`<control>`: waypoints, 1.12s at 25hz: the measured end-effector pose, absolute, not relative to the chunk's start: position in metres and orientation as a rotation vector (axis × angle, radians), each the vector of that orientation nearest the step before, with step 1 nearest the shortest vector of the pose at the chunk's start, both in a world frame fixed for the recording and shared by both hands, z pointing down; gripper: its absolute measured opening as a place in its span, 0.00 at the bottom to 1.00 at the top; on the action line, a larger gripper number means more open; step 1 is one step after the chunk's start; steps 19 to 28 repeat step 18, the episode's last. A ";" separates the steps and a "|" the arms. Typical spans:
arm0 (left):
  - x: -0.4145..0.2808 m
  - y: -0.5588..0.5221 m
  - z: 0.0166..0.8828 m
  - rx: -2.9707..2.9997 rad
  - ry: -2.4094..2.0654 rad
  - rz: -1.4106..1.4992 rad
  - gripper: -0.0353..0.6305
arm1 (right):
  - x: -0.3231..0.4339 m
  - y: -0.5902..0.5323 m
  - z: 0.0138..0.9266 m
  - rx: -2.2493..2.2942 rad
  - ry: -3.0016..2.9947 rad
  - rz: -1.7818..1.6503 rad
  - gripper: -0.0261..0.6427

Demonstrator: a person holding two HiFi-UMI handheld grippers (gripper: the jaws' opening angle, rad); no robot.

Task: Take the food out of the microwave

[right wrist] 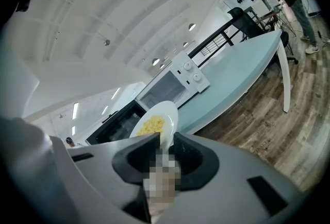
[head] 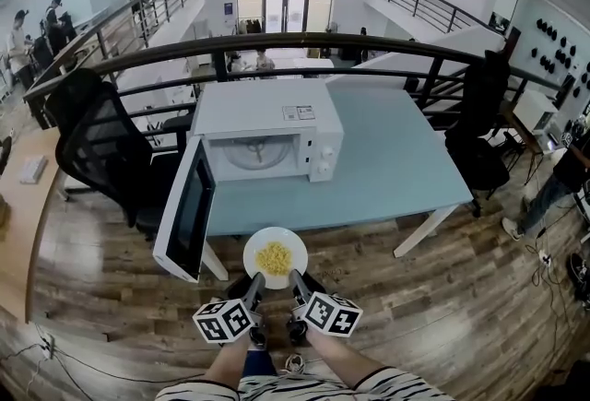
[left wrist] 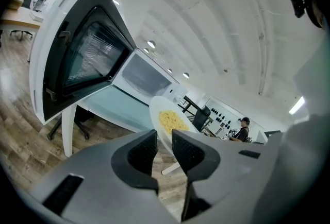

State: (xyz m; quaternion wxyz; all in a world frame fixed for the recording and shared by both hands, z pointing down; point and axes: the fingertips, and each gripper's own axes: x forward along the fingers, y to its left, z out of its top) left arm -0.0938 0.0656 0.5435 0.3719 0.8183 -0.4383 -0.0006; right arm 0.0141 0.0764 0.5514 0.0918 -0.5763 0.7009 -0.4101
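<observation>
A white plate (head: 275,257) of yellow food hangs over the wooden floor just in front of the table edge, outside the white microwave (head: 267,136). My left gripper (head: 254,280) is shut on the plate's near-left rim, and my right gripper (head: 297,278) is shut on its near-right rim. In the left gripper view the plate (left wrist: 167,122) runs edge-on between the jaws of the left gripper (left wrist: 164,148). In the right gripper view the plate (right wrist: 156,124) is pinched by the right gripper (right wrist: 166,148). The microwave door (head: 187,210) stands swung open to the left, and the cavity holds only its turntable.
The microwave sits on a pale blue table (head: 396,159). A black office chair (head: 101,150) stands left of the open door, another (head: 479,141) at the table's right end. A black railing (head: 304,44) runs behind. A person (head: 553,187) stands at far right.
</observation>
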 end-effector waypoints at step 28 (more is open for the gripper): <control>-0.093 0.061 0.546 2.102 -1.096 0.002 0.21 | 0.014 0.073 0.551 -1.733 2.093 -1.194 0.17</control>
